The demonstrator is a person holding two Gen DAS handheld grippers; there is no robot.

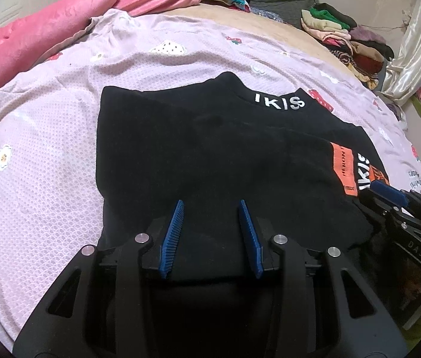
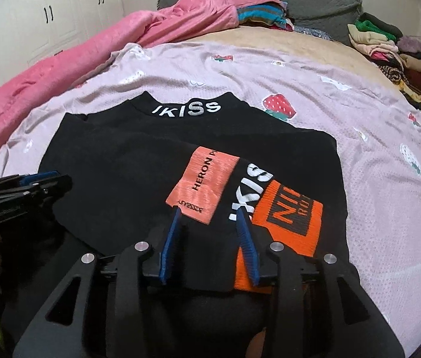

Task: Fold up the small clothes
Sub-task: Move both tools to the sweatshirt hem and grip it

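A black sweater [image 1: 210, 149] lies flat on the lilac bedsheet [image 1: 46, 149], its collar with white lettering [image 2: 186, 109] at the far end. One sleeve is folded across the body, showing an orange patch [image 2: 207, 182] and an orange cuff [image 2: 288, 217]. My left gripper [image 1: 212, 201] hovers over the sweater's near hem, jaws apart, black cloth lying under and between them. My right gripper [image 2: 209, 210] stands open over the folded sleeve end, and the pads do not press on the cloth. Each gripper also shows at the edge of the other's view: right gripper [image 1: 389, 194], left gripper [image 2: 40, 179].
A pink blanket [image 2: 91, 68] is heaped along the bed's left side. Stacked clothes [image 2: 401, 59] sit at the far right, a grey pillow [image 2: 315, 3] at the head. White wardrobe doors [image 2: 46, 15] stand beyond the left side. A curtain [image 1: 413, 47] hangs at right.
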